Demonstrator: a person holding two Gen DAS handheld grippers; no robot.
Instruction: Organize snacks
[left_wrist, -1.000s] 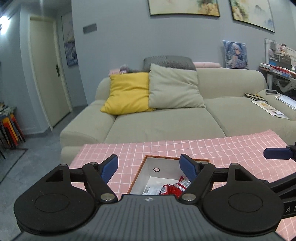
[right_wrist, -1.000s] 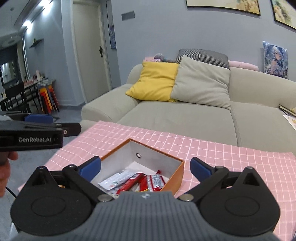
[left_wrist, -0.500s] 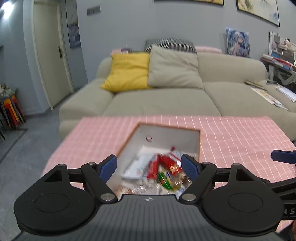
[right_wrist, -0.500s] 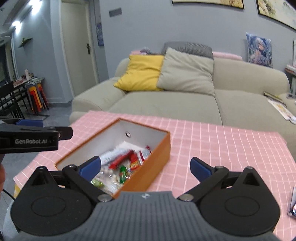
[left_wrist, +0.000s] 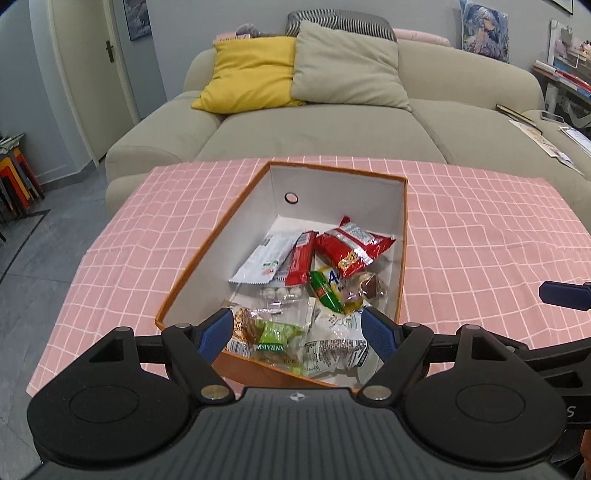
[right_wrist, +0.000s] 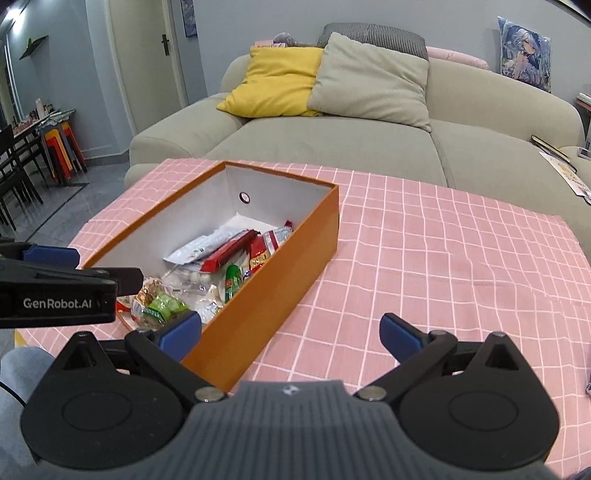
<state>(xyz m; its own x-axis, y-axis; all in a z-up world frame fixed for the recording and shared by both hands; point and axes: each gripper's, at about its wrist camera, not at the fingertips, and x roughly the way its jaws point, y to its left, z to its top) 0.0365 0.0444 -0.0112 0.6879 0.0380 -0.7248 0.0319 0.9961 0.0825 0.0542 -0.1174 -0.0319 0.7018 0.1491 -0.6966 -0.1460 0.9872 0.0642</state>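
**Both grippers open over orange snack box on pink checked cloth**

Left gripper (left_wrist: 297, 328): jaws spread wide, nothing between them, hovering over the near end of the orange box (left_wrist: 192, 266). Its side arm reads "GenRobot.AI" in the right wrist view. Right gripper (right_wrist: 290, 332): also wide open, empty, set to the right of the box above the pink checked tablecloth (right_wrist: 443, 258); its left fingertip sits over the box's near right corner.

Box is open-topped, white inside, round hole in the far end wall, standing on the cloth toward its left half. All snacks (left_wrist: 314, 288) lie inside, piled in the near two thirds; far end bare.

Contents, left wrist view:
- red crinkled packet (left_wrist: 352, 245), far right of pile, yellow print, text unreadable
- long red bar wrapper (left_wrist: 300, 258), leaning across a white sachet (left_wrist: 264, 260)
- small green packet (left_wrist: 325, 291), text too small
- pale pack with a large blue "A" (left_wrist: 332, 277), partly covered
- clear bag with brown pieces (left_wrist: 364, 288), against right wall
- green-wrapped item labelled "...N RAISIN" (left_wrist: 275, 338), near end, partly read
- white pack with barcode and fine print (left_wrist: 336, 350), near right, unreadable
- clear bag of round pale pieces (left_wrist: 282, 293), middle

Beyond the table: beige sofa (left_wrist: 314, 136) with a yellow cushion (left_wrist: 251, 75) and a beige cushion (left_wrist: 347, 70).
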